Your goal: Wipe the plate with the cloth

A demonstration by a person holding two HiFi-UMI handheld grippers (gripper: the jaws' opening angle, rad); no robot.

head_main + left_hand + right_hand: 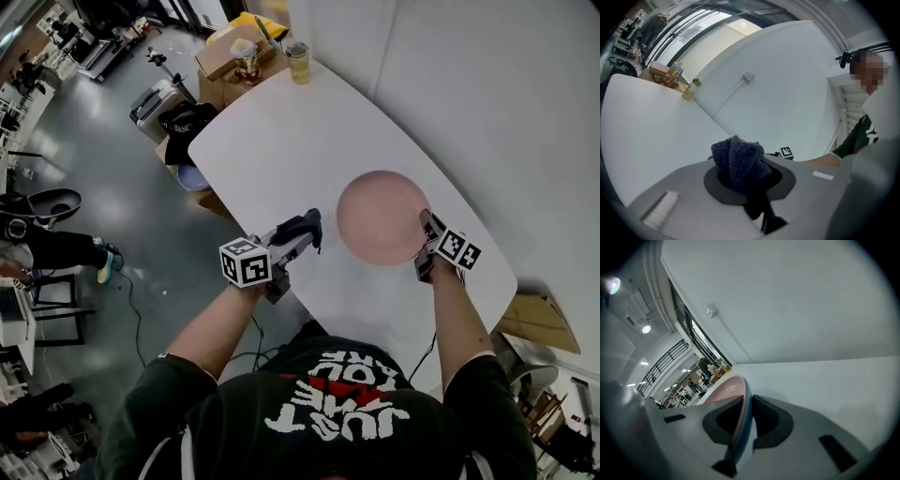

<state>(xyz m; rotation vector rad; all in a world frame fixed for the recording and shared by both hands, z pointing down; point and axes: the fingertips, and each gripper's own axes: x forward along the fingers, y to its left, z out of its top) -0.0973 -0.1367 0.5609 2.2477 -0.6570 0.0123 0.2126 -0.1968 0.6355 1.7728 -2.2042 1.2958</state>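
The left claw point(305, 234) is clamped on a bunched dark cloth point(738, 161), which sticks out ahead of its jaws. The right claw point(424, 246) is closed on the rim of the pink plate point(380, 216), the thin edge being pinched between both jaws. The rest of the plate stretches away in front of that claw, on or just above the white table point(281, 141); which of the two cannot be told. The cloth is held just beside the plate's far edge from the right claw, seemingly not touching it, so the wiping is judged not to have begun. For the step to be done well, the plate should be steadied by the rim grip while the cloth is brought over the dish, pressed flat and drawn across in overlapping passes. Light pressure is advised, so that the plate is not levered out of the pinching jaws
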